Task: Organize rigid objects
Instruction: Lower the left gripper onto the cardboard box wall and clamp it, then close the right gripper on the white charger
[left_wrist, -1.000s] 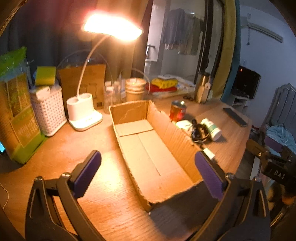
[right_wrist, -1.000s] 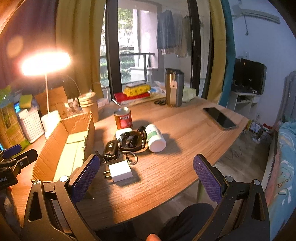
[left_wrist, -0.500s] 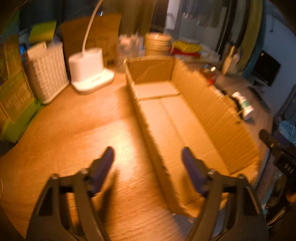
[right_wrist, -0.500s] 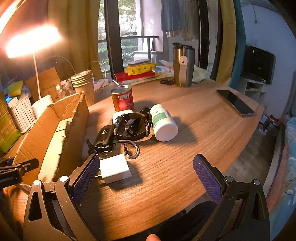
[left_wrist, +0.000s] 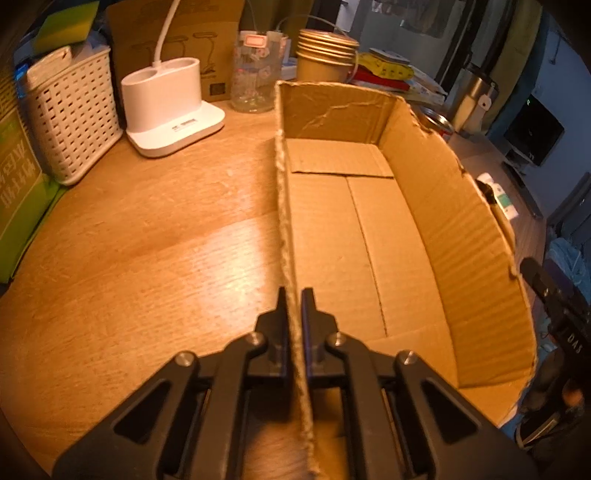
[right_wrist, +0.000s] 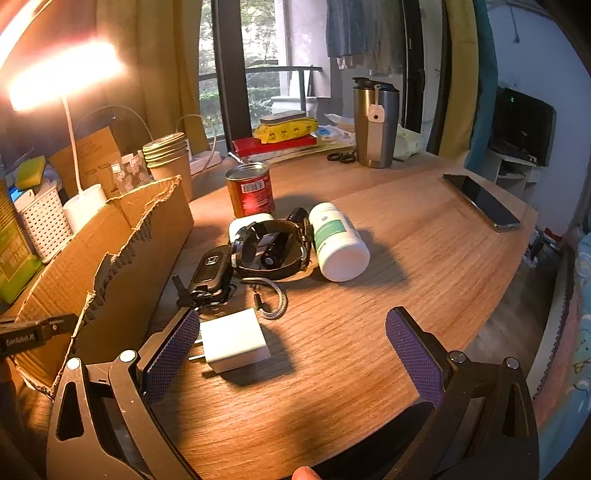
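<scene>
An open, empty cardboard box (left_wrist: 369, 229) lies on the wooden table; it also shows in the right wrist view (right_wrist: 110, 258). My left gripper (left_wrist: 294, 295) is shut on the box's left wall. My right gripper (right_wrist: 291, 328) is open and empty, low over the table. Its left pad is beside a white charger plug (right_wrist: 234, 339). Beyond lie a black car key (right_wrist: 210, 269), a braided cord (right_wrist: 273, 299), a black watch (right_wrist: 273, 247), a white earbud case (right_wrist: 240, 225), a white pill bottle (right_wrist: 338, 242) on its side and a red can (right_wrist: 251, 190).
A white lamp base (left_wrist: 171, 99), a white basket (left_wrist: 70, 110), a green box (left_wrist: 18, 195) and a stack of paper cups (left_wrist: 325, 55) stand at the back. A steel tumbler (right_wrist: 375, 122), a phone (right_wrist: 480, 201), scissors (right_wrist: 341, 157) and books (right_wrist: 280, 142) are on the right side.
My left gripper has come down and closed on the box's left wall. My right gripper has moved forward and lower toward the charger plug, still open.
</scene>
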